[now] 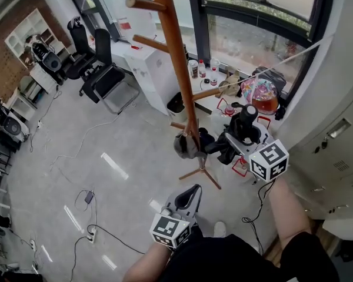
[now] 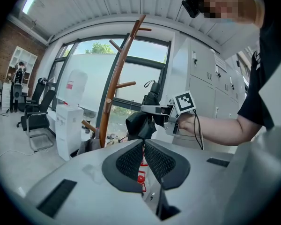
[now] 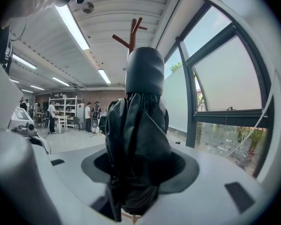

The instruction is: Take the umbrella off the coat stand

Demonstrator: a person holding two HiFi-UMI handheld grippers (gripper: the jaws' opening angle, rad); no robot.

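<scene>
The right claw (image 3: 136,172) is clamping the folded umbrella (image 3: 138,125) upright, just beside the stand (image 1: 176,57) and seemingly clear of it, to carry it away. The left claw (image 2: 144,159) is idling, closed on nothing.

No legible text, labels or numbers.

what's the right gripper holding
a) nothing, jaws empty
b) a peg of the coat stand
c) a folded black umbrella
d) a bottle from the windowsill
c: in the right gripper view the folded black umbrella stands upright between the jaws of the right gripper, which press on its fabric below the handle.
</scene>
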